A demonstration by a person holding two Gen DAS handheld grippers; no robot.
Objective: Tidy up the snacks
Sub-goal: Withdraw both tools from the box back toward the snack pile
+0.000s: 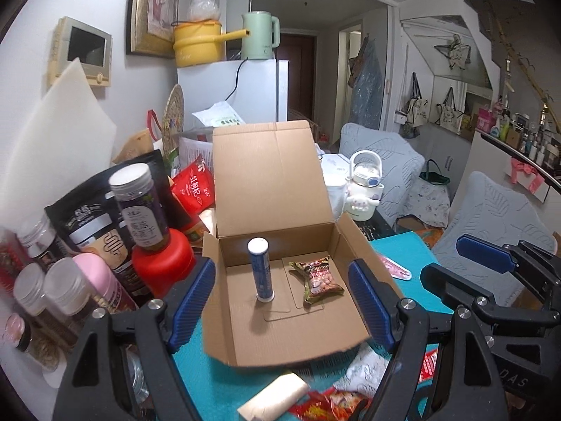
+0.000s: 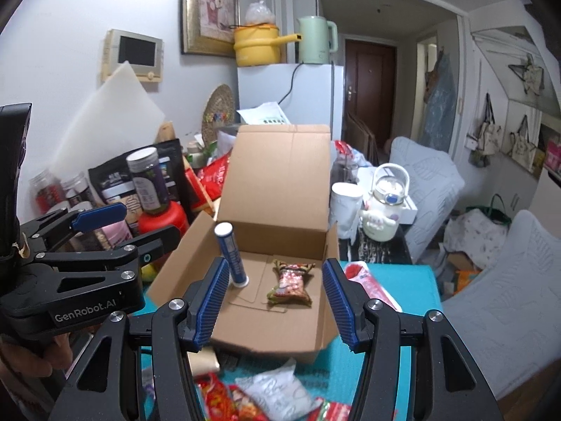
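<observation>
From the left wrist, a teal table (image 1: 399, 249) carries an open cardboard box (image 1: 291, 329) with its lid raised; behind it stand a white fridge (image 1: 259, 87) topped by a yellow pot (image 1: 198, 44) and a green kettle (image 1: 261, 35), with crowded jars and pouches at the left; inside the box a blue tube (image 1: 261, 270) stands upright beside a snack packet (image 1: 317, 277) lying flat; the left gripper (image 1: 282, 301) holds its fingers wide apart and grips nothing, the box floor between them; the right gripper (image 1: 466, 263) shows at the right edge, also spread; from the right wrist, the same box (image 2: 270, 326) sits on the table (image 2: 413, 280); the right gripper (image 2: 277, 301) is wide open and empty, its left finger (image 2: 210, 301) just in front of the tube (image 2: 229, 252), the packet (image 2: 291, 282) between the fingers; loose snack packets (image 2: 273, 396) lie on the table below; the left gripper (image 2: 129, 224) hangs open at the left.
</observation>
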